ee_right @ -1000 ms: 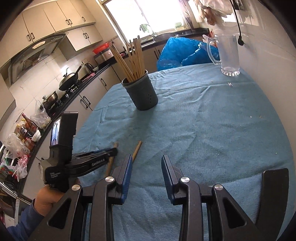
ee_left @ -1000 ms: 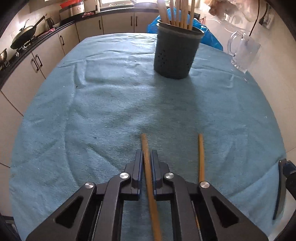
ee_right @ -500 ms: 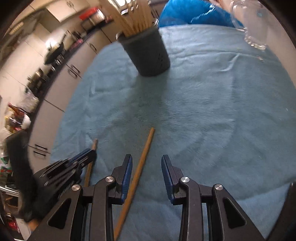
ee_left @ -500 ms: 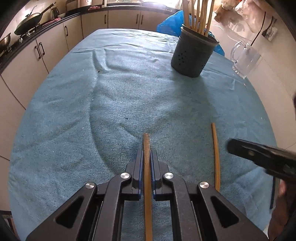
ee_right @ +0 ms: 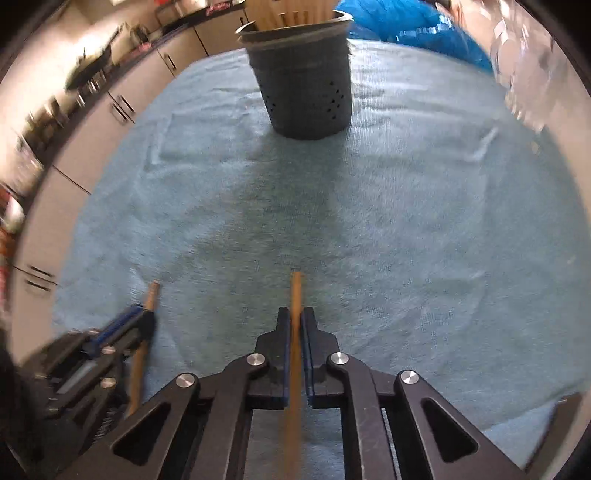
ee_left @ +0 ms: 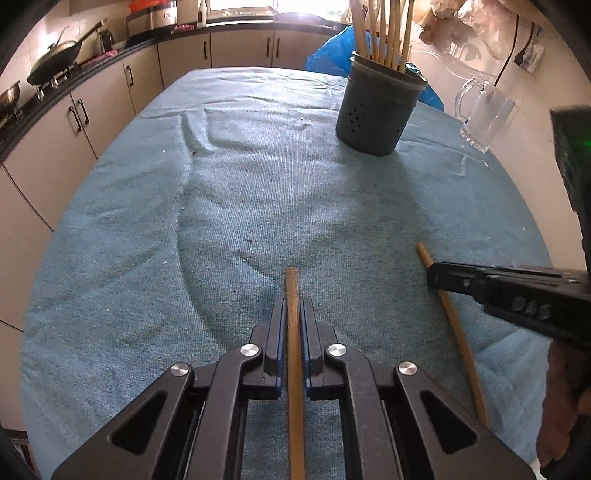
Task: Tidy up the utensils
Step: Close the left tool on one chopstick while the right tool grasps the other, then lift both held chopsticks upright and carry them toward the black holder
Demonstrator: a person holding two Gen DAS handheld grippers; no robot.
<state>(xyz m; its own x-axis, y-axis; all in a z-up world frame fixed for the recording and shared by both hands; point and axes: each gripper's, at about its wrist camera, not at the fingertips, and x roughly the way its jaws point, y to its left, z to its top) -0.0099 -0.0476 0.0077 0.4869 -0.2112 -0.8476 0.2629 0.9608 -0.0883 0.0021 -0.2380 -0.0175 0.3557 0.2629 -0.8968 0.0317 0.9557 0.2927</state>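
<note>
Both held chopsticks [ee_left: 293,332] [ee_right: 295,332] run off the bottom edge; the mug [ee_right: 528,70] is blurred.

Both wrist cams sit close behind their tongs, angled steeply down at the desk [ee_left: 155,221]; both share the holder [ee_left: 376,110] ahead.

No readable txt, labels or nos. anywhere.

Daylight from far window [ee_left: 258,3]; soft shadows on cloth [ee_left: 258,177]. Right view motion-blurred. Fisheye bends edges, dark corners.
</note>
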